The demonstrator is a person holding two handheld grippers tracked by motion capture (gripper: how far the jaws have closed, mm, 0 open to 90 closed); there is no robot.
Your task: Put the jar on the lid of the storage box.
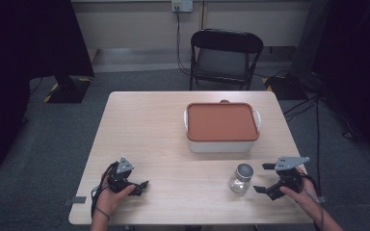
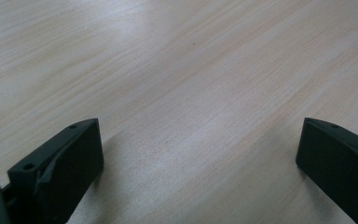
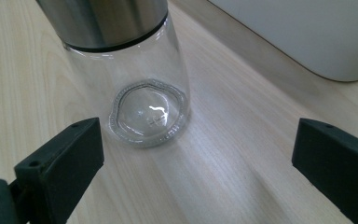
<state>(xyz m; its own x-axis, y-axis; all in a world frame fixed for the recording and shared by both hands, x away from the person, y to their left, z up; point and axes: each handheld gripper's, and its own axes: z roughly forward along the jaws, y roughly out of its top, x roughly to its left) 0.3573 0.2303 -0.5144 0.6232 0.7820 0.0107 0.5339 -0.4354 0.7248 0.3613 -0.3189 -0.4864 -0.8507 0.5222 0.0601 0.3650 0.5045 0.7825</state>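
Plainly, the right hand-held gripper (image 1: 264, 179) is the one at work: its jaws stand wide apart with nothing between them, aimed at the glass jar (image 1: 241, 178) just beside it near the table's front edge, which suggests an approach to a grasp and not a hold. In the right gripper view the jar (image 3: 135, 70) stands upright on the table (image 3: 242, 154), clear-walled with a metal cap, and sits toward the left jaw instead of midway, so the gripper would likely need to shift across before closing. The jar looks empty there, though in the high view its lower half seems faintly clouded, so I cannot be sure. The left hand-held gripper (image 1: 143, 186) rests low at the front left of the table (image 1: 144, 125), well apart from the jar, jaws likewise spread over bare wood, probably parked. Behind the jar lies a white container (image 1: 221, 143) with an orange lid (image 1: 221, 121), shut, perhaps the jar's destination.
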